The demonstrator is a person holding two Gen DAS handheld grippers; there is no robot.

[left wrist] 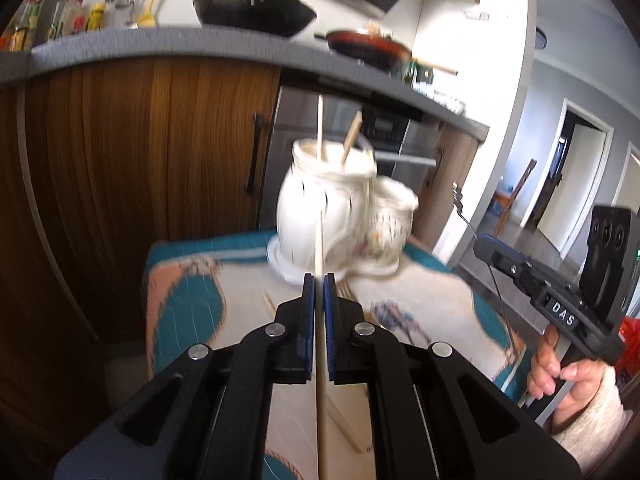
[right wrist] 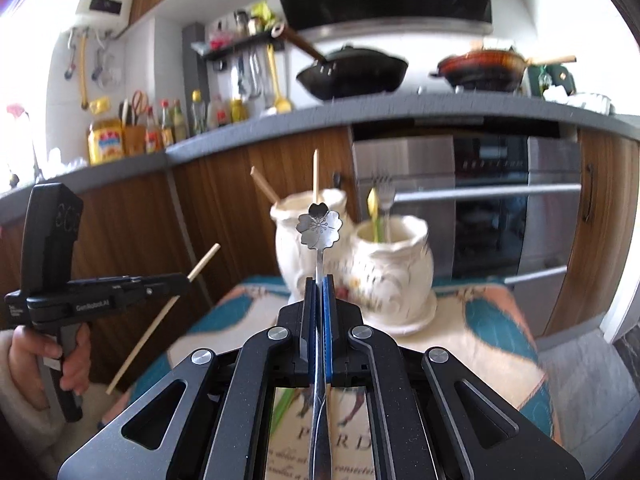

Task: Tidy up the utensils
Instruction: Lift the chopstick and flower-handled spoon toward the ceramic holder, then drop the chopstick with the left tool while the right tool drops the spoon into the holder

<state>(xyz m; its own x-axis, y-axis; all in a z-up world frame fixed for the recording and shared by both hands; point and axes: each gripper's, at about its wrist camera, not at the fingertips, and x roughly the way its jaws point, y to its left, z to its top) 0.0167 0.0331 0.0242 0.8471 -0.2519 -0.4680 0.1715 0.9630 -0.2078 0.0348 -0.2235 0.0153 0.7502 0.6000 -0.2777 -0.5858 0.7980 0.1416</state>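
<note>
Left claw point(left wrist: 319, 280) pinching a chopstick point(left wrist: 319, 240), right claw point(right wrist: 319, 282) clamped on flower-ended utensil point(right wrist: 319, 226)

Two cream ceramic jars are standing on the patterned cloth: a taller jar point(right wrist: 310, 236) and a shorter floral jar point(right wrist: 394, 264). Two wooden chopsticks point(right wrist: 315, 174) are sticking up from the taller jar, and one fork point(right wrist: 386, 196) and one yellow-tipped utensil point(right wrist: 373, 208) are rising from the shorter. One further chopstick point(left wrist: 319, 248) and one flower-ended metal utensil point(right wrist: 319, 227) are being held. Two pans are sitting on the counter: one black wok point(right wrist: 352, 74) and one reddish pan point(right wrist: 482, 66).
</note>
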